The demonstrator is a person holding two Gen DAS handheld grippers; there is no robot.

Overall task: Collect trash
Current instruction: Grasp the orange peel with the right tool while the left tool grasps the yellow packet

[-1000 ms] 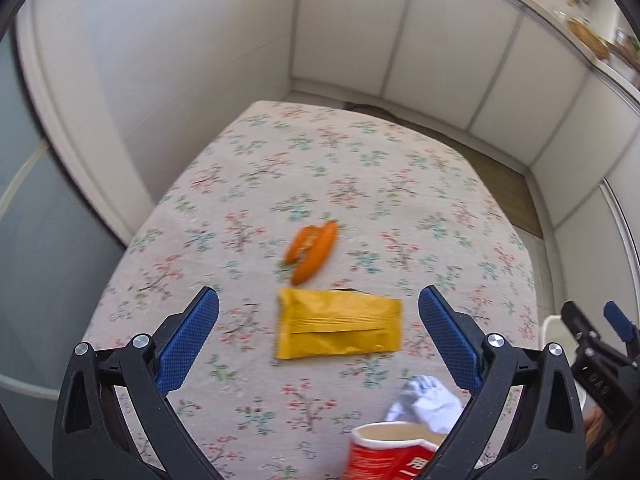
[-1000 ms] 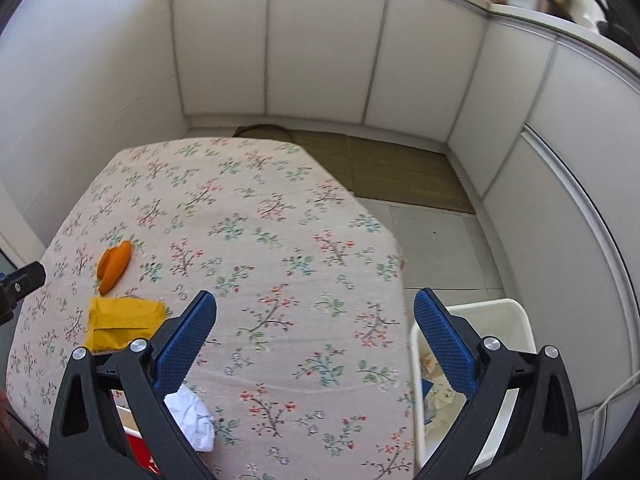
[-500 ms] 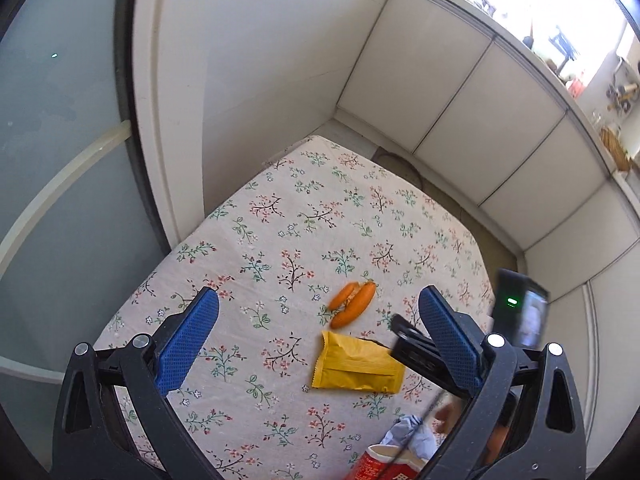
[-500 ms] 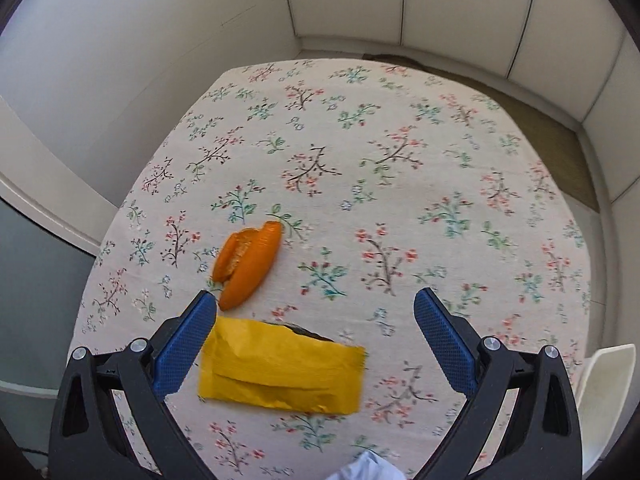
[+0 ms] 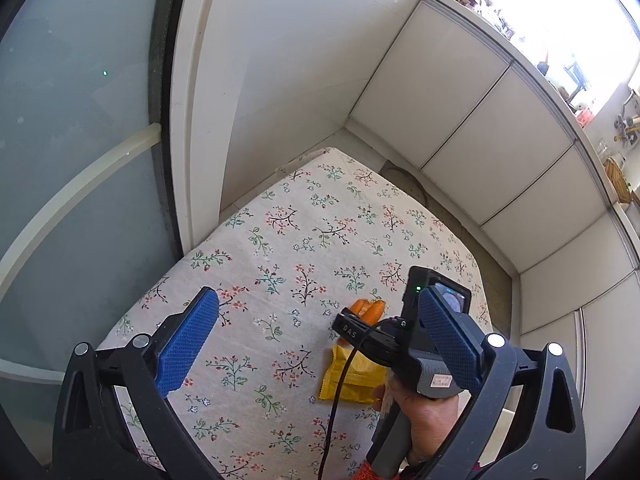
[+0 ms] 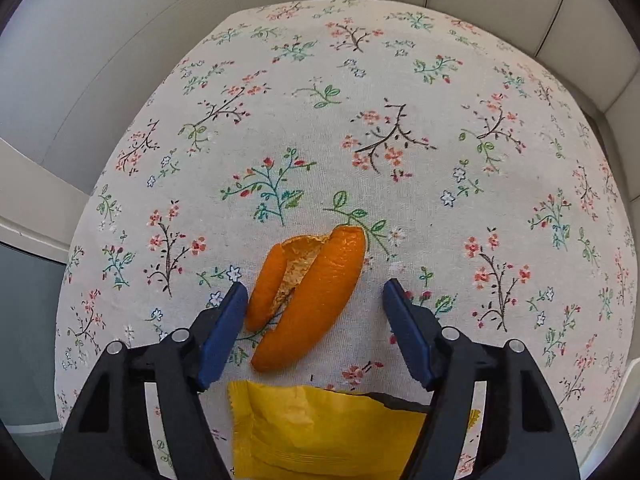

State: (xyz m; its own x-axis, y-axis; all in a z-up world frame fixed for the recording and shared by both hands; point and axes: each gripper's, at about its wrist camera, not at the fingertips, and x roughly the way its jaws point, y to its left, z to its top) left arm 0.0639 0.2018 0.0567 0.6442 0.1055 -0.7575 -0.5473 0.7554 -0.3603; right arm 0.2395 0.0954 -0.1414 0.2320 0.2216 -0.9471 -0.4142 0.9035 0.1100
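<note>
An orange peel (image 6: 308,292) lies on the flowered tablecloth (image 6: 360,120). My right gripper (image 6: 316,308) is open and low over the table, its blue fingers either side of the peel's near half; the left finger is close to the peel. A yellow wrapper (image 6: 320,432) lies just behind the peel, under the gripper. In the left wrist view the right gripper's body hides most of the peel (image 5: 370,310) and part of the wrapper (image 5: 352,380). My left gripper (image 5: 316,344) is open, empty and raised high above the table.
The table (image 5: 320,240) stands in a corner of white wall panels, with a frosted glass door (image 5: 72,160) at the left. A white bin's edge (image 6: 634,376) shows at the right table edge. A cable (image 5: 340,392) hangs from the right gripper.
My right gripper has swung left from the bin side and come down over the peel, its fingers narrowing. My left gripper has lifted and drawn back; the red cup and tissue have left view.
</note>
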